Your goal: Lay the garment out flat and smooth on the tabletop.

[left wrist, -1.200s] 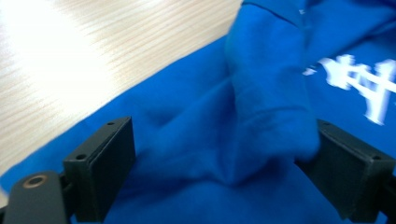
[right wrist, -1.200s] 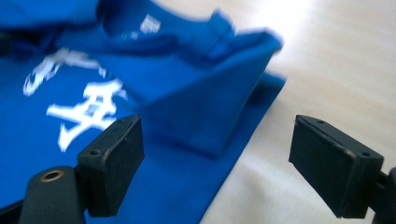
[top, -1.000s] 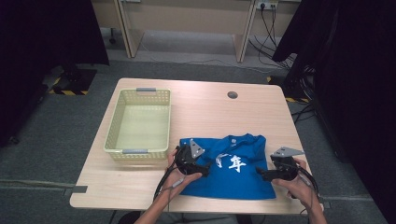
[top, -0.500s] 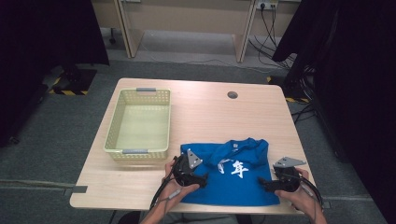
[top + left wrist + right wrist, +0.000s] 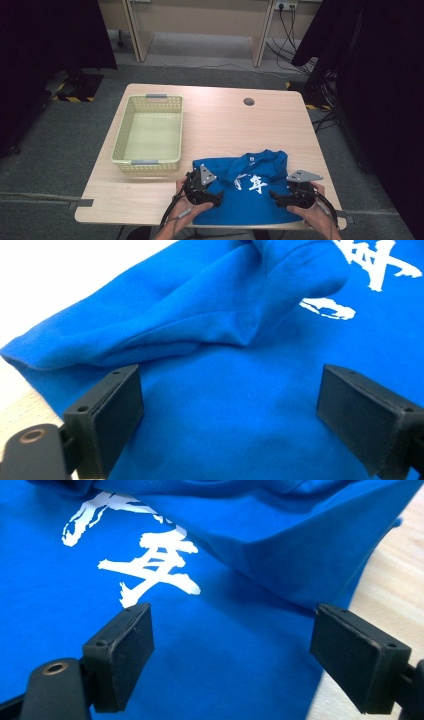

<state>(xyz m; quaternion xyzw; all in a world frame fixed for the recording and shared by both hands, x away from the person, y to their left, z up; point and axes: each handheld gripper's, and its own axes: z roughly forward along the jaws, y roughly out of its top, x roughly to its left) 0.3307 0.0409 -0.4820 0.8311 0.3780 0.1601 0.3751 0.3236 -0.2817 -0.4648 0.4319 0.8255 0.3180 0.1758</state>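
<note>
Each claw, left [image 5: 216, 199] and right [image 5: 276, 200], gapes released over the blue shirt [image 5: 250, 197], basket [image 5: 148, 134] beside.

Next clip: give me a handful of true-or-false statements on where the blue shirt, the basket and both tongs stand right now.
1. The blue shirt lies inside the basket. False: it lies on the table, right of the basket.
2. The left tongs stand open over blue cloth. True.
3. The right tongs are clamped on a sleeve. False: they stand open, pinching nothing.
4. The basket holds nothing. True.
5. The shirt's white print faces up. True.
</note>
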